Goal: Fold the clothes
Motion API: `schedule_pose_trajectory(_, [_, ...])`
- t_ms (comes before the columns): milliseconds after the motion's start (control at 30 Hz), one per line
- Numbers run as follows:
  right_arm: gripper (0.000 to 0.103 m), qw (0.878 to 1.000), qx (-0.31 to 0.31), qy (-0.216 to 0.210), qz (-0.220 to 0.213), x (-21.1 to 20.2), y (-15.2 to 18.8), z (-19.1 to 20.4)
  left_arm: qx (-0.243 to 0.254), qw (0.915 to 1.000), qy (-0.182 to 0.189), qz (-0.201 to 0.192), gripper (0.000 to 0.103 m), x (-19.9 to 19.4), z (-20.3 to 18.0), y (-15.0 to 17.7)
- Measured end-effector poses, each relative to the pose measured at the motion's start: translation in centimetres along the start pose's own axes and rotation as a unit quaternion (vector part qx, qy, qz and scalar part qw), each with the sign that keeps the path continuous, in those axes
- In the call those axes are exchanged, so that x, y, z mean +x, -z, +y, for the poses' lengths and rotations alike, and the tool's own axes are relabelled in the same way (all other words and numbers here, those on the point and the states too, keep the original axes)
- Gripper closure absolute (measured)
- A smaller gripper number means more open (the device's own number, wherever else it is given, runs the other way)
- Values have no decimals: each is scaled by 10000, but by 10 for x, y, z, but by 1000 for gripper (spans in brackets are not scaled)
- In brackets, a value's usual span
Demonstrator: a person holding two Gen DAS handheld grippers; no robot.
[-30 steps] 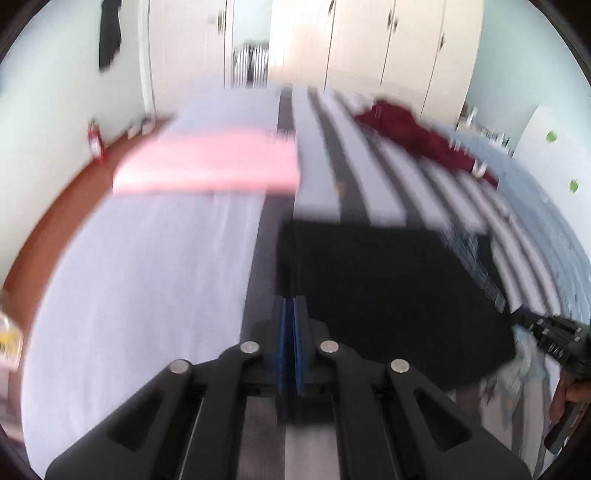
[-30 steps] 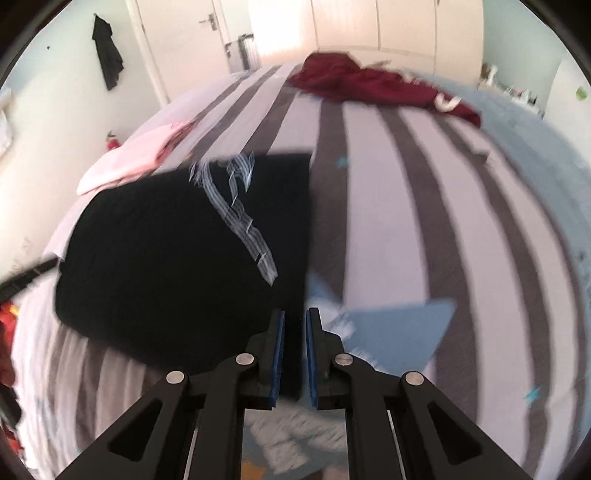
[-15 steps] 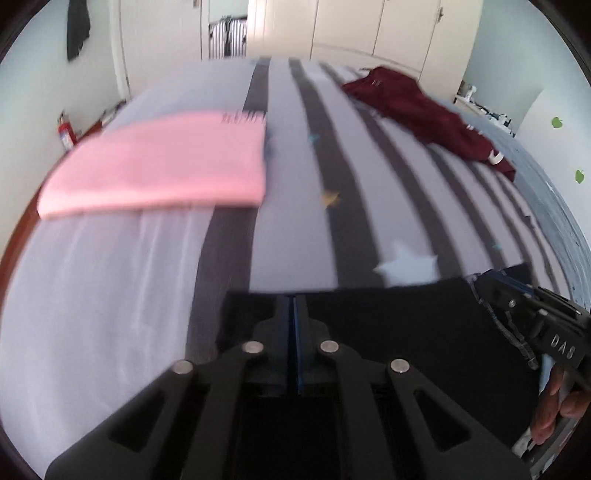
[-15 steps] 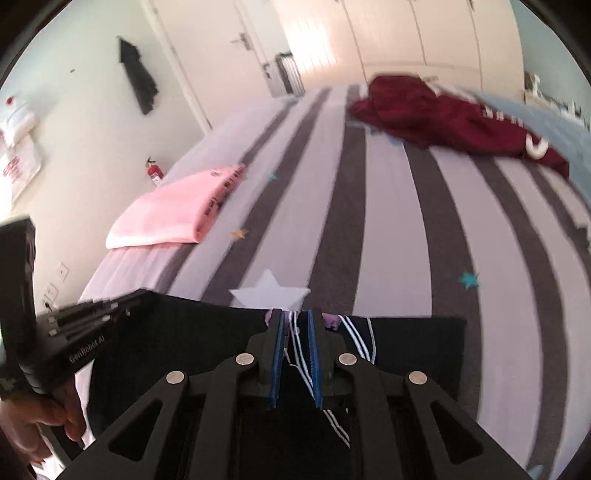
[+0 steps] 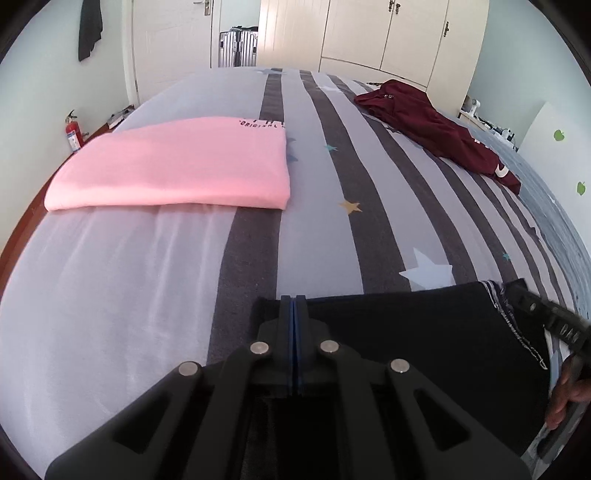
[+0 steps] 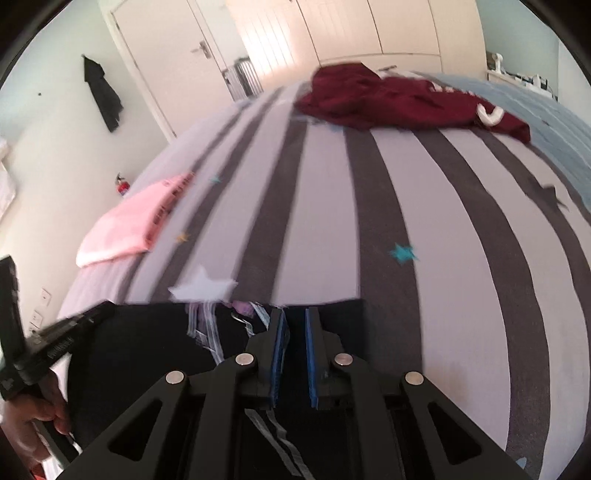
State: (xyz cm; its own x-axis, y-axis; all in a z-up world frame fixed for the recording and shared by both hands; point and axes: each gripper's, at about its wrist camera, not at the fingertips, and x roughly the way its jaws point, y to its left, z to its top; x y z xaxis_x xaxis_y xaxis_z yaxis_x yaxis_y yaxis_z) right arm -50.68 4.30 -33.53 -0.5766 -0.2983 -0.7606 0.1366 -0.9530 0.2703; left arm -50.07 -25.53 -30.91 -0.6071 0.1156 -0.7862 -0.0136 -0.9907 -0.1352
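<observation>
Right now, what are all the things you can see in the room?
black garment: one, black with a striped trim, near edge of the bed, held at both top corners
pink garment: one, pink, folded, left side of the bed
maroon garment: one, dark red, unfolded heap, far right of the bed
bed: one, grey stripes with small stars
fire extinguisher: one, red, floor by the left wall
suitcase: one, silver, by the door
dark garment on the wall: one, hanging, left wall
wardrobe: cream doors, far wall
left gripper: black, shut on the black garment
right gripper: black, closing on the black garment
</observation>
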Motion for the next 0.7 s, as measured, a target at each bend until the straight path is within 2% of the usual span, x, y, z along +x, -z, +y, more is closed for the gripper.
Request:
schedule_pose_trajectory(67, [97,9999,-107,-26,-47,4,6,-1,-88,9999,65,32,101,0,4,2])
schedule_pose_trajectory(133, [97,10000,-76,-14,3,4,1,-1,-159,9998,76,-51,101,-19,11,7])
schedule_pose_trajectory(300, [97,9996,202,153,-105,-11,-5,-12,-410,9988,-62,-268,101,-33,23,5])
schedule_pose_trajectory(433, [97,9991,408,122,-69,-8,4,-26,-453,9988,-117,112,101,-10,34,16])
schedule_pose_trajectory(633, [97,9991,422,7,-65,-2,1,-32,-605,9981,-69,65,101,-13,40,14])
schedule_pose_trajectory(700, [89,9989,446,156,-72,-5,-2,-36,-734,9972,-131,30,101,-20,45,11])
